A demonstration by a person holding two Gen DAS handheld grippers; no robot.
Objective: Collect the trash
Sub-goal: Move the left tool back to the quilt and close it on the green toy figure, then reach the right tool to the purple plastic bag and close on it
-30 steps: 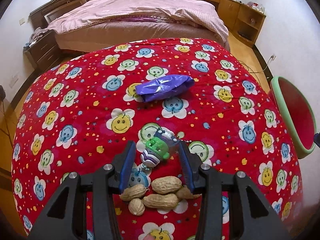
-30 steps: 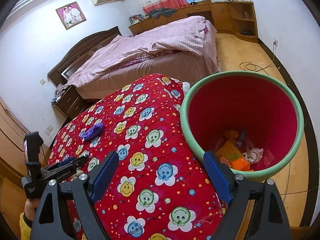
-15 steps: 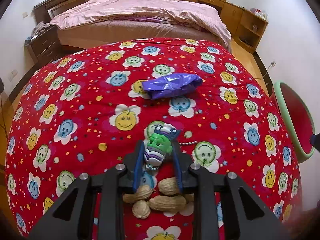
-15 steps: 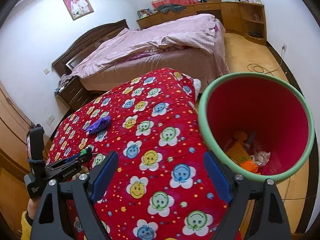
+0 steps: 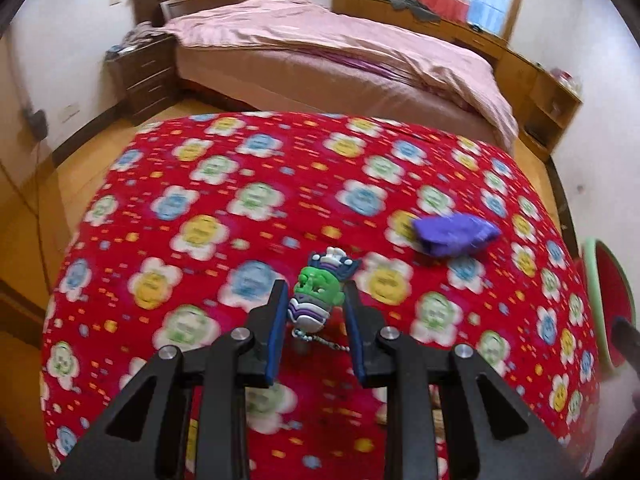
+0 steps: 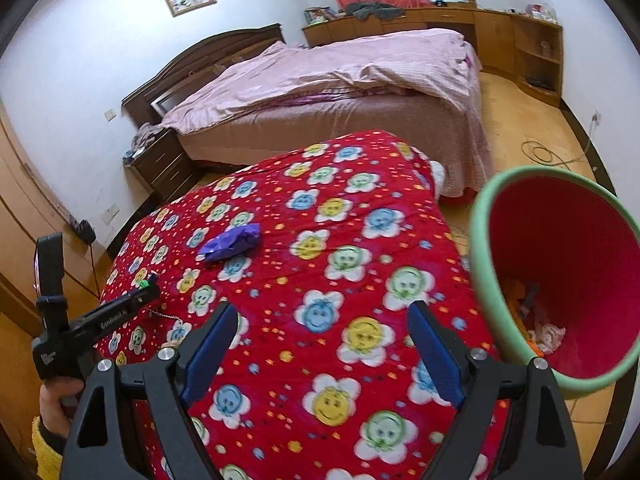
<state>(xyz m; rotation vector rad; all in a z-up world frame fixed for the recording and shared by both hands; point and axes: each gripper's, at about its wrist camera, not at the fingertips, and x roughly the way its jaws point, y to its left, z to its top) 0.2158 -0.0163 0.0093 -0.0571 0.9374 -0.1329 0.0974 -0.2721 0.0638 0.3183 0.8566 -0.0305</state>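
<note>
Red quilt [image 5: 248, 184] | left tongs [image 5: 316, 304] pinch green keychain toy [image 5: 318, 286] | right tongs [image 6: 320, 332] spread

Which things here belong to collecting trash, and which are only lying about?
For the job:
- toy keychain in left gripper
- purple wrapper
- bin
- right gripper, open

Only lying about:
- red blanket
- bed
- nightstand

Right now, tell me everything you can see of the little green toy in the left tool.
The toy figure is a small keychain charm of rubbery-looking plastic: green head, white and purple striped body, blue and white cap on top. A bead chain trails from its lower end. It is clamped between the blue pads of the left tool, lifted over the red flowered blanket, cap pointing away from the camera.
</note>
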